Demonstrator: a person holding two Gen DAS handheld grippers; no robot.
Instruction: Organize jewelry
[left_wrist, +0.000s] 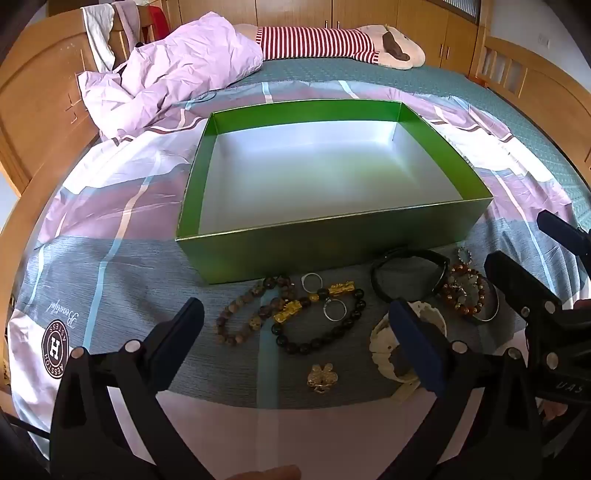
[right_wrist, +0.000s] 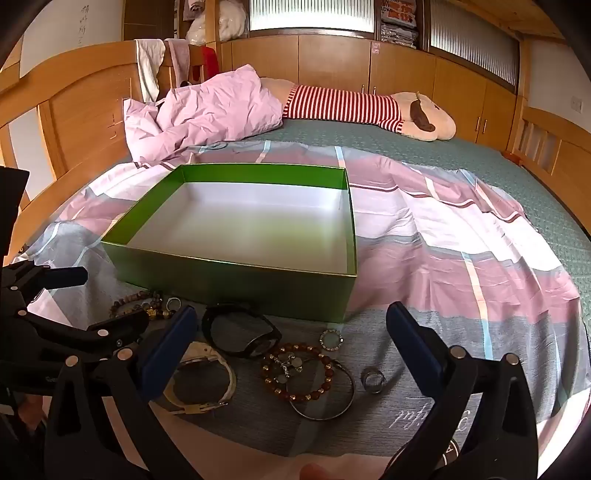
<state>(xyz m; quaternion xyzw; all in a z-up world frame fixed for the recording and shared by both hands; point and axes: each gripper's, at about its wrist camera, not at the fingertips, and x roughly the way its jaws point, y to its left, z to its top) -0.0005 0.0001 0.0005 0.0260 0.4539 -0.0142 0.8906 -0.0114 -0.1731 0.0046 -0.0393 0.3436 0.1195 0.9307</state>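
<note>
- The left gripper (left_wrist: 295, 347) and the right gripper (right_wrist: 291, 349) both hover with fingers spread wide, holding nothing.
- The jewelry (left_wrist: 317, 314) lies scattered on the bedspread (left_wrist: 110, 280), untouched.
- Beyond it, the green box (left_wrist: 325, 243) stands empty; all sorting remains.

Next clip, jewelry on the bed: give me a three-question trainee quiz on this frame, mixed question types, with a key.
1. True or false: the green box already holds some jewelry.
2. Multiple choice: the gold flower-shaped piece lies (A) inside the box, (B) on the bedspread nearer the camera than the dark bead bracelet, (C) between the right claw's fingers.
3. Short answer: how do the left claw and right claw stand, and do they hold anything?

Key: 1. False, its floor is bare. 2. B. 3. Both wide open, holding nothing.
</note>
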